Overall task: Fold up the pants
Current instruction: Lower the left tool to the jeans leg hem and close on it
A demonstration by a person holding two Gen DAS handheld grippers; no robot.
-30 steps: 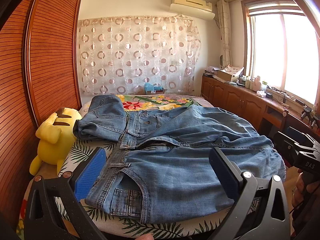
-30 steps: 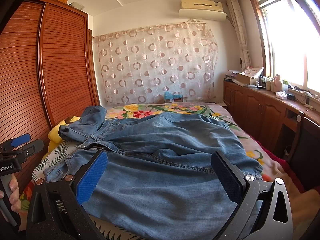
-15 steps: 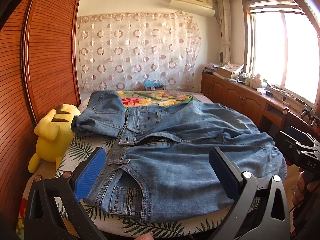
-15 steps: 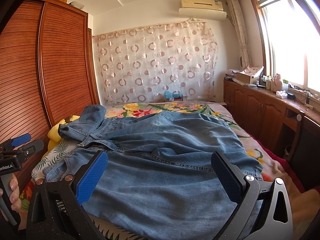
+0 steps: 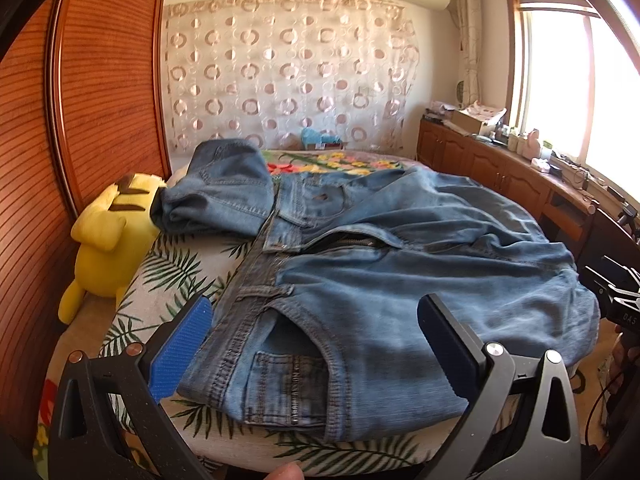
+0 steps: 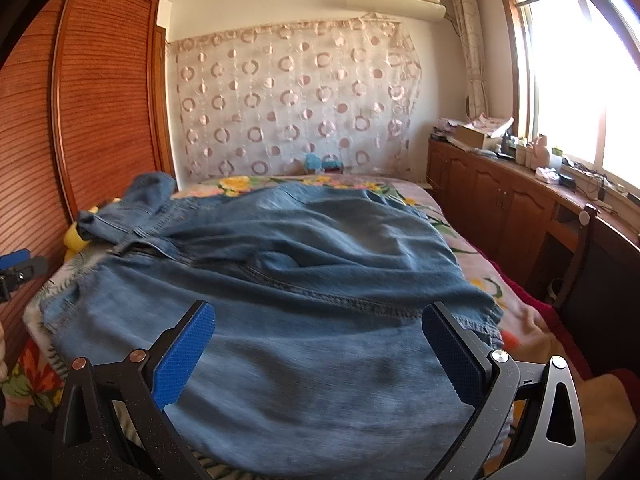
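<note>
Two grippers hover at the bed's near edge, and we see both spread wide, gripping nothing. Our left gripper [image 5: 312,344] faces the waistband and front pocket of the jeans [image 5: 400,280]; our right gripper [image 6: 318,350] faces the leg fabric. We find the jeans spread rumpled across the floral bedspread [image 5: 176,276], beside a yellow plush toy [image 5: 108,236] at the wardrobe [image 5: 100,100].

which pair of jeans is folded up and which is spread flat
The small folded jeans are bunched up beside the yellow plush toy. The large jeans lie spread flat, fly open, across the bed's near end.
</note>
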